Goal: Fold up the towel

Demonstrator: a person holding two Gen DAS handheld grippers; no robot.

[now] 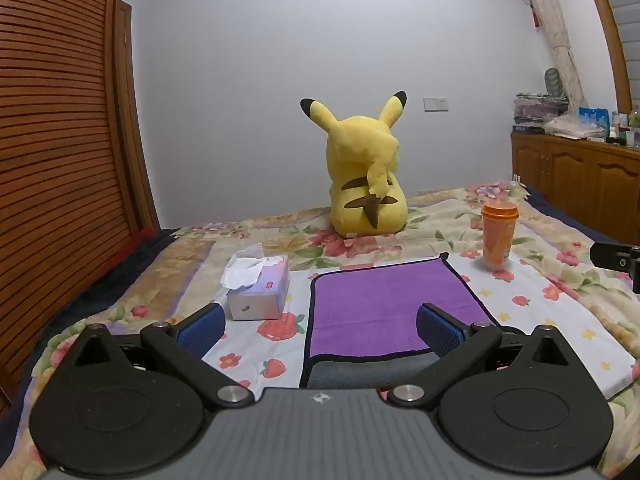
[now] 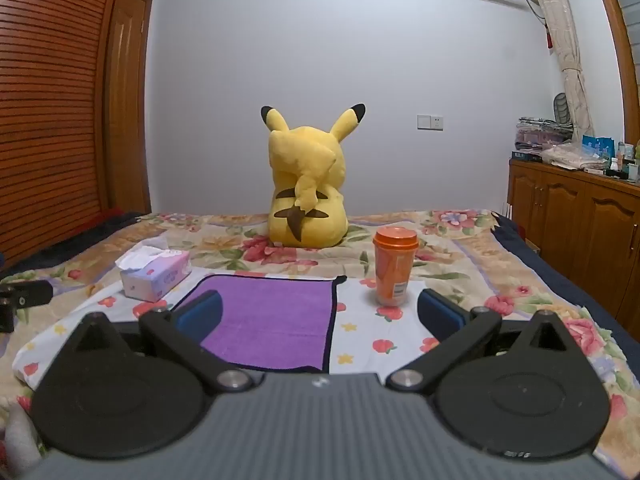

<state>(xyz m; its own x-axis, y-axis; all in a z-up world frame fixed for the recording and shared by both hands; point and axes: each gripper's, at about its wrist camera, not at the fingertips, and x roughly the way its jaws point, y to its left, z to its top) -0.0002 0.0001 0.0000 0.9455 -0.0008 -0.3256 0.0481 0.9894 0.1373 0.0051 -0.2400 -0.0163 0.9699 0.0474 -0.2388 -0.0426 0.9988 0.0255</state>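
A purple towel (image 1: 376, 308) with a dark border lies on the floral bedspread, with a grey layer showing at its near edge. It also shows in the right wrist view (image 2: 276, 320). My left gripper (image 1: 320, 326) is open and empty, held above the towel's near left part. My right gripper (image 2: 320, 316) is open and empty, above the towel's near right edge. The right gripper's tip (image 1: 616, 258) shows at the right edge of the left wrist view, and the left gripper's tip (image 2: 24, 298) at the left edge of the right wrist view.
A tissue box (image 1: 260, 288) (image 2: 154, 274) stands left of the towel. An orange lidded cup (image 1: 498, 238) (image 2: 394, 266) stands to its right. A yellow plush toy (image 1: 366, 184) (image 2: 306, 184) sits behind. A wooden wardrobe (image 1: 52, 152) is left, a cabinet (image 2: 580, 224) right.
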